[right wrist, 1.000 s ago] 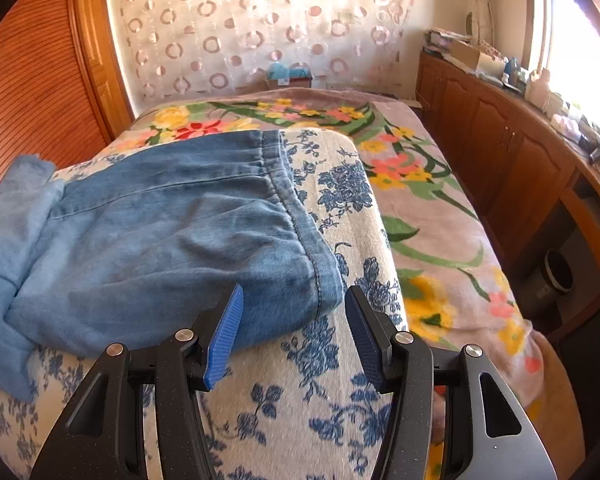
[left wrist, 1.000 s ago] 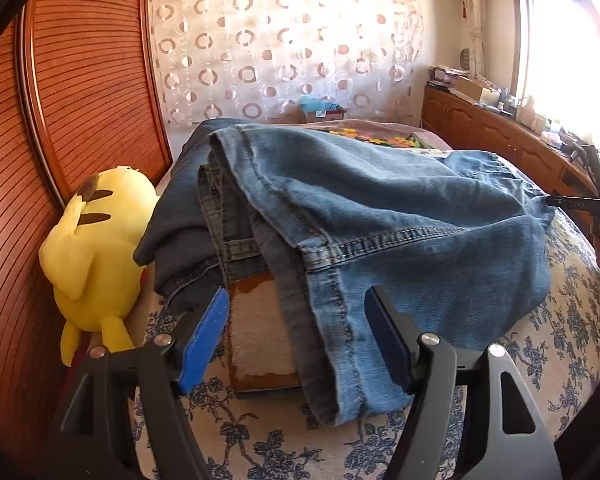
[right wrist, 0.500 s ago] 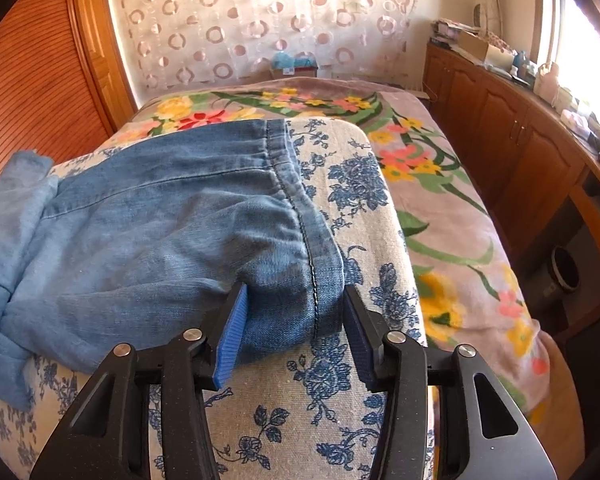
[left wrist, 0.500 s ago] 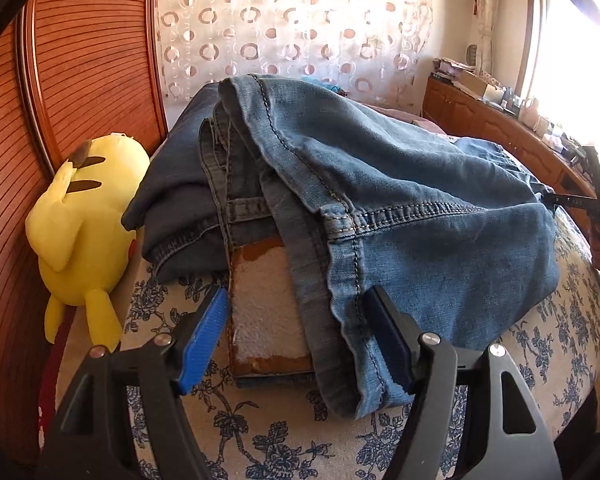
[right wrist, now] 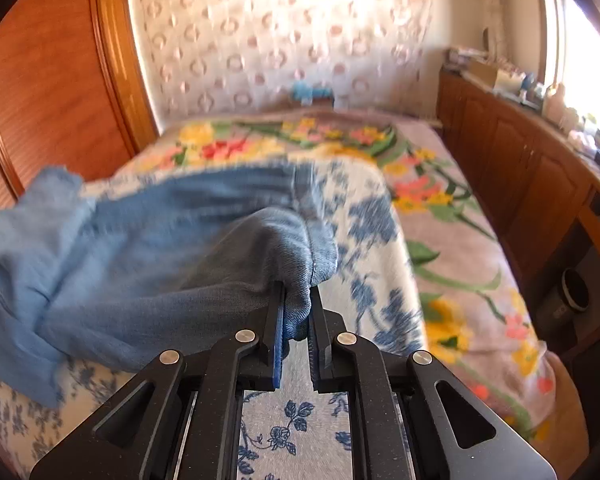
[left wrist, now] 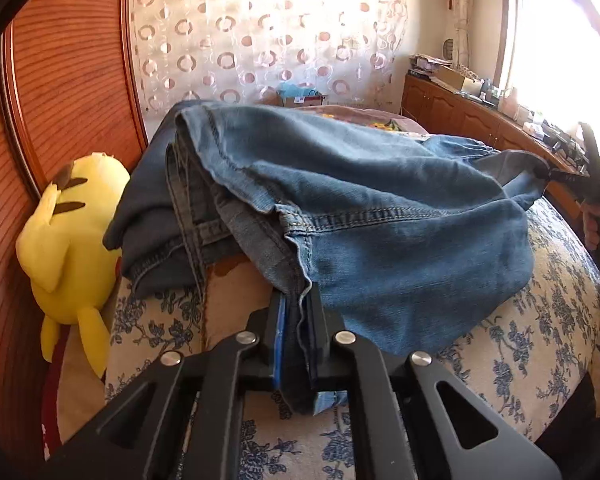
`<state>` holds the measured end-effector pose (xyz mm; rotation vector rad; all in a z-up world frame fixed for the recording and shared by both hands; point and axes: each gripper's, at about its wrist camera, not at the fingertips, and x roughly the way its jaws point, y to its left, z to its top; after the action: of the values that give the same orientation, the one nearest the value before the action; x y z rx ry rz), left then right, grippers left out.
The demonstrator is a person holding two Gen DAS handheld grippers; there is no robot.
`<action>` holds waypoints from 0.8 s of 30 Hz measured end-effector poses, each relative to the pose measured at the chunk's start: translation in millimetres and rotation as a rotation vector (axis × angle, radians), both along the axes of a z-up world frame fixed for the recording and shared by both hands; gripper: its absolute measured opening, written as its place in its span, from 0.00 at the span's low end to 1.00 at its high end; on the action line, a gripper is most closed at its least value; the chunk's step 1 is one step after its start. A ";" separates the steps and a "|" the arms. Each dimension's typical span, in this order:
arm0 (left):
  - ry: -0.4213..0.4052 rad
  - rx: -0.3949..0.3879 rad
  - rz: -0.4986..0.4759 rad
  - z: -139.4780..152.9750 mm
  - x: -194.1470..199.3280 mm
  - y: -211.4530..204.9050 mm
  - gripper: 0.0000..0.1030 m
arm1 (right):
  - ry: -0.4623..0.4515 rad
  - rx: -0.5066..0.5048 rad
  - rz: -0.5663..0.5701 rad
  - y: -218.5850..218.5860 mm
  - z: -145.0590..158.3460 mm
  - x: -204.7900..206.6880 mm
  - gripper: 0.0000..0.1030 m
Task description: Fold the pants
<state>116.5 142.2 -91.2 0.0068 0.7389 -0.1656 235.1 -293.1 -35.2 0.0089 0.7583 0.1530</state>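
Your left gripper (left wrist: 298,312) has just clamped the jeans (left wrist: 380,216) seam at 6 o'clock; your right gripper (right wrist: 296,312) just pinched their hem, plush toy (left wrist: 68,224) at 9.

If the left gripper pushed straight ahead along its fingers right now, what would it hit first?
The jeans themselves: the left gripper is already shut on their near edge, and the bunched denim rises directly ahead. Beyond that, probably the darker folded pants, though depth is unclear.
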 end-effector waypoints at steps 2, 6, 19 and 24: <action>-0.012 -0.002 -0.002 4.7 -1.9 -0.9 0.04 | -0.038 0.007 -0.001 -1.7 13.6 -8.2 0.06; -0.047 -0.007 0.012 18.7 -5.6 0.2 0.03 | -0.101 -0.013 -0.005 -1.2 38.5 -25.1 0.04; -0.177 -0.076 -0.097 73.6 -29.3 -22.4 0.03 | -0.230 0.001 -0.084 -61.5 108.3 -119.9 0.04; -0.140 -0.074 -0.149 66.3 -32.9 -39.1 0.04 | -0.187 0.000 -0.136 -91.7 99.4 -152.2 0.04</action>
<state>83.6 103.1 -24.9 0.0033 0.5920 -0.3316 83.0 -384.8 64.2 0.0458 0.5694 0.0239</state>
